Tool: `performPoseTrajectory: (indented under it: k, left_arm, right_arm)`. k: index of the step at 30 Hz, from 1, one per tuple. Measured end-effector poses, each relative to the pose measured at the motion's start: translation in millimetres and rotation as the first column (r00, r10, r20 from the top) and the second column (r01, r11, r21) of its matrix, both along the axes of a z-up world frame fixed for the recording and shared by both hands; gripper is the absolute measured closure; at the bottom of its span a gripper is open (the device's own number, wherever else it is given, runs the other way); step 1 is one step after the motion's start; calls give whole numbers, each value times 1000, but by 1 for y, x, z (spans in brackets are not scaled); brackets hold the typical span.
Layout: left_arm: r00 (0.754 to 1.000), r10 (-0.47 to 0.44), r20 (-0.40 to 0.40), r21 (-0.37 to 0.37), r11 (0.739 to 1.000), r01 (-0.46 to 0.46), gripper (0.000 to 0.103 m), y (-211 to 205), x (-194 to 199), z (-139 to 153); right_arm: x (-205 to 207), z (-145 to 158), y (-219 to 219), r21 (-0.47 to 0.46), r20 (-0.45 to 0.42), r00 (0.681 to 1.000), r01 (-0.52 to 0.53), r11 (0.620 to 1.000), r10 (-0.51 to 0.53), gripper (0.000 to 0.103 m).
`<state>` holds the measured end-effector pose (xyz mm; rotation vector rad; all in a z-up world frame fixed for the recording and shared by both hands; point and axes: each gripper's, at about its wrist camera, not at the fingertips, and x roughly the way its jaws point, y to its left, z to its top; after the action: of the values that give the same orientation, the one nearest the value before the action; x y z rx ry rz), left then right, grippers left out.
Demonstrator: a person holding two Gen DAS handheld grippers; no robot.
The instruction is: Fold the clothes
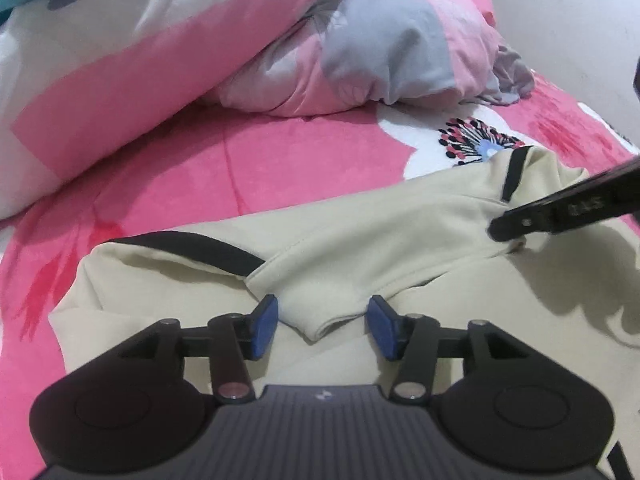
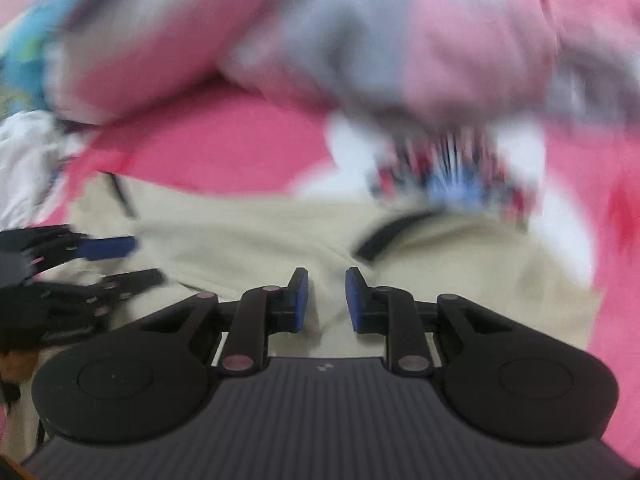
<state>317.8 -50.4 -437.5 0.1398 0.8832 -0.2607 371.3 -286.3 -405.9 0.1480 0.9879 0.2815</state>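
Observation:
A cream garment (image 1: 360, 236) with black trim lies spread on a pink bed cover. My left gripper (image 1: 322, 326) is open, its blue pads on either side of a raised fold of the cream cloth. My right gripper (image 2: 327, 300) is open a little way, low over the same garment (image 2: 248, 236); this view is blurred by motion. The right gripper's dark finger (image 1: 560, 212) enters the left wrist view from the right and touches the cloth near a black stripe. The left gripper also shows in the right wrist view (image 2: 116, 260), open at the left.
A pink, white and grey duvet (image 1: 280, 48) is bunched at the back of the bed. The pink bed cover (image 1: 200, 168) has a white flower print (image 1: 472, 144). White cloth (image 2: 28, 160) lies at the left.

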Motion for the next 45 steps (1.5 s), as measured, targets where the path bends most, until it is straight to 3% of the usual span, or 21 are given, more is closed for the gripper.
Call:
performPoseTrajectory:
  k: [2, 6, 11, 15, 18, 23, 24, 27, 32, 33, 34, 36, 43, 45]
  left_arm:
    - [999, 31, -19, -27, 999, -32, 51, 4, -2, 10]
    - [995, 100, -8, -95, 990, -100, 48, 21, -30, 41]
    - [971, 232, -65, -164, 957, -240, 37, 50, -105, 84]
    - [931, 336, -143, -190, 914, -359, 32, 78, -181, 110]
    - [878, 414, -241, -177, 871, -459, 29, 98, -244, 107]
    - [737, 506, -449, -110, 787, -607, 31, 118, -324, 64]
    - [733, 514, -445, -100, 785, -611, 32, 118, -329, 62]
    - [727, 538, -426, -67, 783, -619, 32, 118, -345, 56]
    - [724, 525, -447, -85, 781, -619, 32, 116, -333, 53]
    - [720, 521, -460, -80, 783, -617, 38, 112, -332, 52]
    - [716, 527, -459, -68, 782, -619, 44, 110, -334, 57]
    - [703, 549, -452, -69, 764, -641, 44, 115, -353, 79]
    - [528, 745, -408, 161, 628, -761, 34, 165, -464, 169]
    - [506, 758, -412, 160, 607, -779, 31, 168, -476, 169]
  right_arm:
    - [1, -3, -2, 22, -23, 998, 54, 998, -53, 84]
    - [-29, 29, -14, 70, -4, 994, 112, 991, -112, 79]
    - [-95, 71, -53, 202, -22, 988, 156, 967, -155, 69]
    - [-165, 75, -83, 293, -147, 977, 191, 937, -153, 55]
    - [-218, 69, -104, 330, -262, 955, 224, 917, -139, 50]
    - [-291, 28, -137, 297, -449, 874, 344, 891, -187, 46]
    - [-298, 22, -144, 299, -468, 861, 367, 881, -200, 46]
    - [-300, 17, -161, 326, -454, 861, 399, 857, -228, 45]
    - [-282, 1, -183, 377, -443, 861, 431, 820, -249, 43]
    - [-279, -6, -186, 383, -455, 854, 442, 811, -251, 43]
    - [-279, -10, -188, 388, -464, 851, 446, 806, -248, 43]
    - [-282, -10, -187, 395, -462, 854, 440, 807, -239, 43]
    - [-293, -12, -185, 418, -477, 853, 432, 799, -211, 43]
    - [-294, -13, -186, 428, -485, 850, 435, 792, -205, 43]
